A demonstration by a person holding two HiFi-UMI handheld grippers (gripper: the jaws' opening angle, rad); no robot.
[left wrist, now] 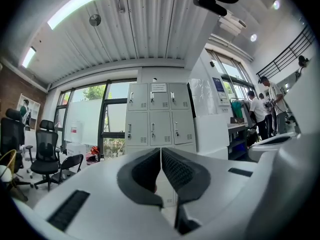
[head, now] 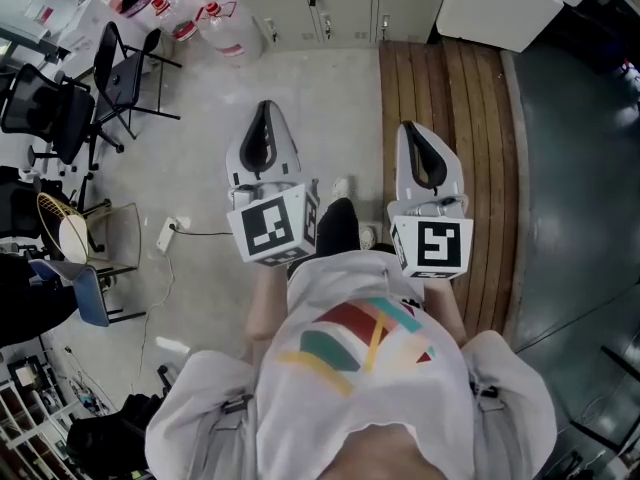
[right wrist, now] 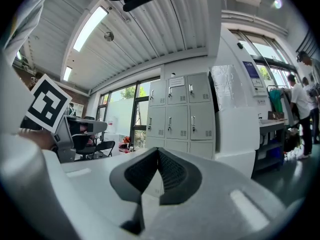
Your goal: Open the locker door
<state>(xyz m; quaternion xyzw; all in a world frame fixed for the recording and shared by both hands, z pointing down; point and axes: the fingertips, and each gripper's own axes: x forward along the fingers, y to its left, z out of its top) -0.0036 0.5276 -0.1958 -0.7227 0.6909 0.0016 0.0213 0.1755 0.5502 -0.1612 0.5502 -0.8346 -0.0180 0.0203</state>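
A bank of pale grey lockers (head: 330,3) stands across the floor ahead, all its doors closed, each with a small handle. In the left gripper view the lockers (left wrist: 160,116) sit straight ahead and well beyond the jaws; in the right gripper view the lockers (right wrist: 182,114) lie a little right of centre. My left gripper (head: 265,106) and right gripper (head: 409,126) are held side by side, pointing level at the lockers and far short of them. The left gripper (left wrist: 160,150) is shut with nothing in it. The right gripper (right wrist: 158,151) is shut and empty too.
A tall white cabinet (head: 500,3) stands right of the lockers. Black office chairs (head: 125,73) and water jugs (head: 220,28) crowd the left. A power strip with its cable (head: 167,233) lies on the floor at left. Wooden planks (head: 450,98) run under the right gripper. People (left wrist: 260,111) stand far right.
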